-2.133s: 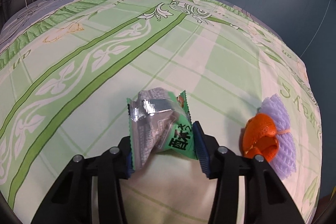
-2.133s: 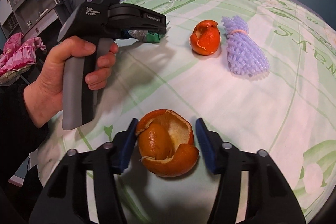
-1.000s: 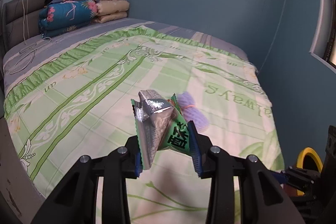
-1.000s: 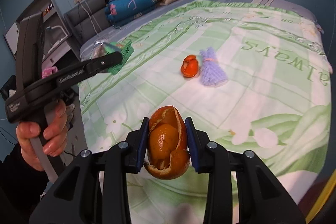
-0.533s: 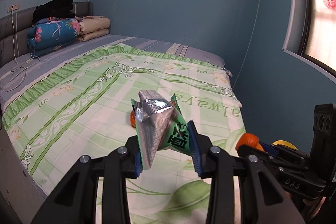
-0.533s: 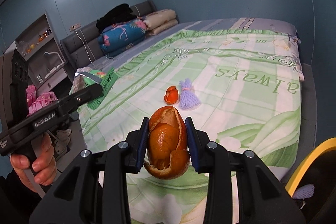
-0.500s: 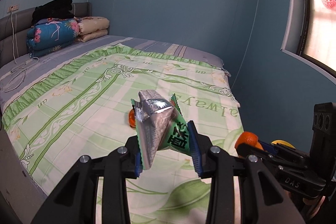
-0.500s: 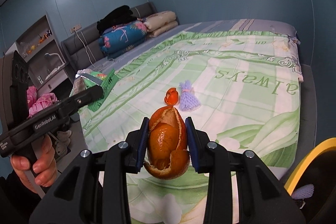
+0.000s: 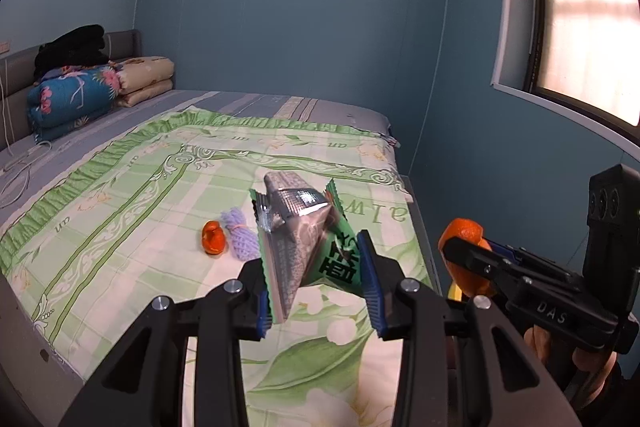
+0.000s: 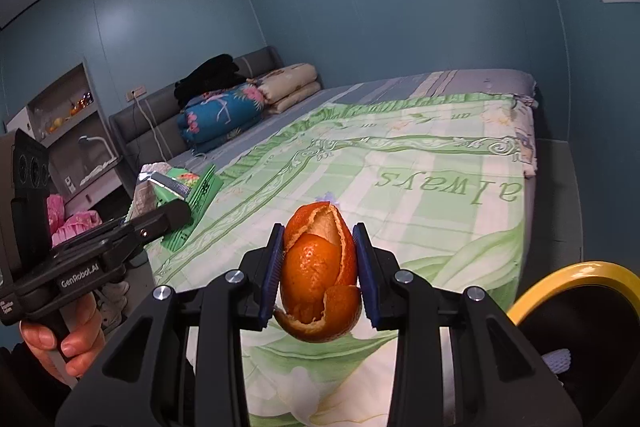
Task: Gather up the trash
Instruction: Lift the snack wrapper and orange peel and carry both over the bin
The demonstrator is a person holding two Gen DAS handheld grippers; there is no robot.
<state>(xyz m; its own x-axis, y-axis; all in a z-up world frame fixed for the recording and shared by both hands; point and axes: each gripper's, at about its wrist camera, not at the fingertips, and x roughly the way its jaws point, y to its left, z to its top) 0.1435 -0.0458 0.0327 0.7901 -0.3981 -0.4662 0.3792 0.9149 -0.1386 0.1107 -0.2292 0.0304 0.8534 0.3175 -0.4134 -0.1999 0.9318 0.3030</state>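
Two orange peels (image 9: 214, 238) (image 10: 319, 277), one green snack wrapper (image 9: 304, 243), one purple foam net (image 9: 240, 239) on the bed, two grippers (image 9: 318, 285) (image 10: 319, 277), one yellow-rimmed bin (image 10: 576, 281)

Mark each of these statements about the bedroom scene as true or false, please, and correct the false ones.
1. The left tongs grip a green wrapper. True.
2. The right tongs are empty. False: they are shut on an orange peel.
3. A second peel lies on the bed beside a purple foam net. True.
4. The bin has a red rim. False: its rim is yellow.
5. Folded quilts lie at the head of the bed. True.
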